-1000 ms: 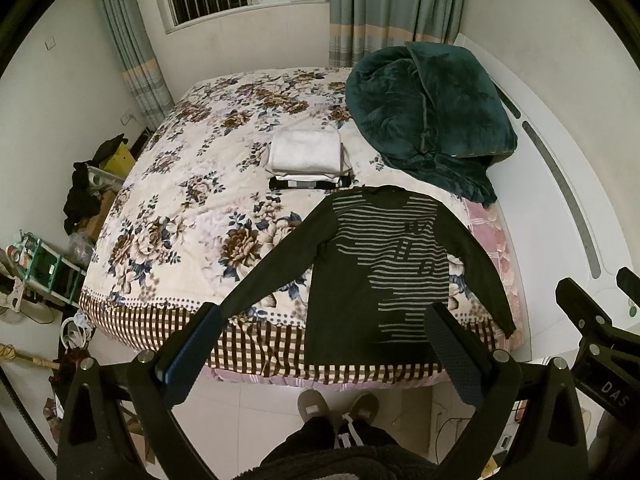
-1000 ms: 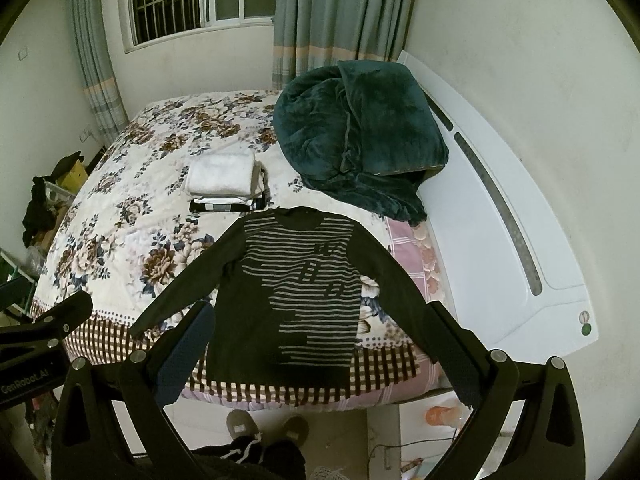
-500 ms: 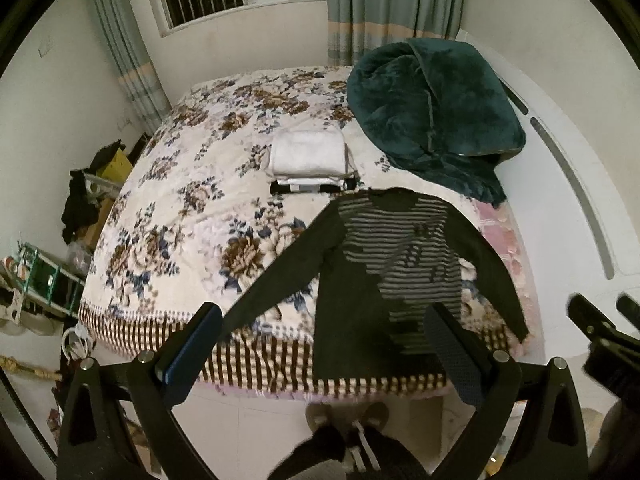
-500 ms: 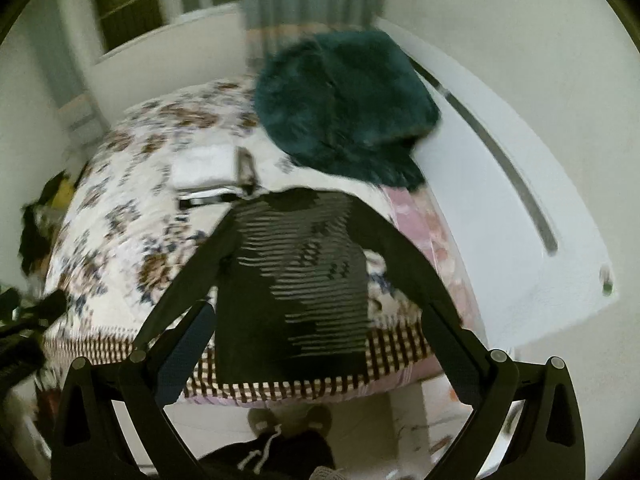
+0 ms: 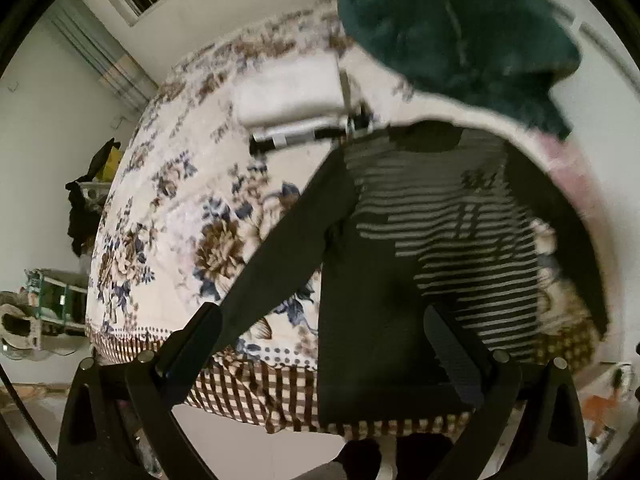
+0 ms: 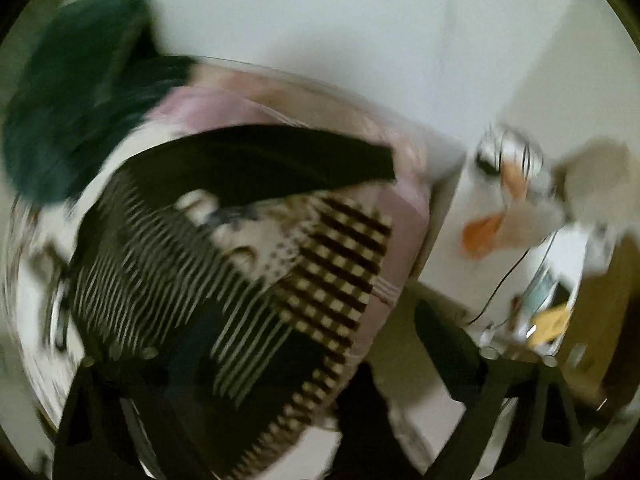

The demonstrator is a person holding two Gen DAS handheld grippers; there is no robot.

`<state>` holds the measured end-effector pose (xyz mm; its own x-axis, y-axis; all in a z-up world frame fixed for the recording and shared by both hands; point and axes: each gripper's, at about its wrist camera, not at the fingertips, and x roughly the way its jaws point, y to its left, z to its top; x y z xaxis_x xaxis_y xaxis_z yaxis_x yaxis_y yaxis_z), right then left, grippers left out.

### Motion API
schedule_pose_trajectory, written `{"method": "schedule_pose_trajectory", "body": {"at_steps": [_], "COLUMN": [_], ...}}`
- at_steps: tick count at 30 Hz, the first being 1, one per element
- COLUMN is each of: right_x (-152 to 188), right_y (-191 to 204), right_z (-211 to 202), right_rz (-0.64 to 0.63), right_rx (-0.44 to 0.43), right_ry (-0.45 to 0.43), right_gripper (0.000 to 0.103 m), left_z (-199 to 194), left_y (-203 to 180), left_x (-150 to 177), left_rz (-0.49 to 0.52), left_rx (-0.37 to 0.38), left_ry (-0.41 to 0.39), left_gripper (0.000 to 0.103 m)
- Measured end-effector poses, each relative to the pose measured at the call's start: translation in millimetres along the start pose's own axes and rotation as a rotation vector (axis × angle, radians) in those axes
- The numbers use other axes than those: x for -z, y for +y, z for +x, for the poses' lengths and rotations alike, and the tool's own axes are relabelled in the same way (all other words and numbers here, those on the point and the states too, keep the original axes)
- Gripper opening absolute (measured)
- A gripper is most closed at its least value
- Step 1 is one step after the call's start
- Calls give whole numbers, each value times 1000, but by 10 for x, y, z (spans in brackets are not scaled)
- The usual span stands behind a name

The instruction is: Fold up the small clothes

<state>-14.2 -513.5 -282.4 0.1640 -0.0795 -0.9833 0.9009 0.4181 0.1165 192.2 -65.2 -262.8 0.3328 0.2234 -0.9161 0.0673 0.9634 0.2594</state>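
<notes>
Jaws of the left gripper (image 5: 320, 344) are spread wide with nothing between them, poised over the near left part of the dark striped sweater (image 5: 420, 248), whose sleeve (image 5: 280, 256) reaches diagonally toward the left fingertip. The right gripper (image 6: 316, 340) is also seen apart and empty; its jaws have just been closing a little, with no cloth pinched between them, above the sweater's hem corner near the bed's edge, though heavy blur hides the detail. The sweater is laid flat, front up, across the near end of the bed, its hem hanging over the checked border (image 5: 256, 392). For a clean first fold, the fabric is probably best pinched at matching points on both sides, one layer only, so that the quilt beneath is not caught. The floral bedspread (image 5: 168, 216) is soft and may bunch. Further off, a folded white stack (image 5: 288, 92) and a teal blanket (image 5: 460, 28) are seen, with white walls beyond.
</notes>
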Motion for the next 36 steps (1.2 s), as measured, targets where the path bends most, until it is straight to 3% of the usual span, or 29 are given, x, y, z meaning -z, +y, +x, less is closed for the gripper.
{"method": "schedule_pose_trajectory", "body": {"at_steps": [2,5,14,17,18,19,21,23,24,25,30,33,36], "right_x": [-235,-536,-1183,-1345,-1377,-1430,-1494,-1537,-1556,-1592,-1734,-1709,-1562], "right_y": [-196,-425,-1010,-1127,-1132,-1125,-1090,-1026,-995,-946,-458,115,961], "right_z": [566,1226,2408,2714,2764,2837,2892,2886,2878,2867,2470,2000,1472], "right_rz": [115,264,637,693,699,697,685,658,639,605,400,212,-27], "right_rx": [12,10,35,41,35,36,62,118,138,151,194,167,94], "right_ry": [53,88,70,54,46,33,-11,-53,-68,-83,-222,-332,-430], "right_gripper": [82,79,79,79,75,67,62,41,19,12,11,11,11], "left_z": [356,757,1848,2140,2217,2310,2426,2511,2547,2584,2674,2698,2709], "left_y": [-226,-419,-1010,-1125,-1161,-1186,-1191,-1172,-1149,-1098,-845,-638,-359], "left_x": [-51,-102,-248,-283,-281,-287,-280,-274,-278,-266,-273,-268,-258], "left_rz": [5,-18,-49,-59,-57,-54,-47,-42,-46,-55,-106,-136,-179], "left_rx": [-36,-40,-63,-61,-62,-60,-59,-63,-64,-64,-63,-73,-81], "left_ry": [69,149,283,301,308,312,311,310,310,310,303,287,273], "left_gripper": [103,103,103,103,103,103,103,103,103,103,103,103,103]}}
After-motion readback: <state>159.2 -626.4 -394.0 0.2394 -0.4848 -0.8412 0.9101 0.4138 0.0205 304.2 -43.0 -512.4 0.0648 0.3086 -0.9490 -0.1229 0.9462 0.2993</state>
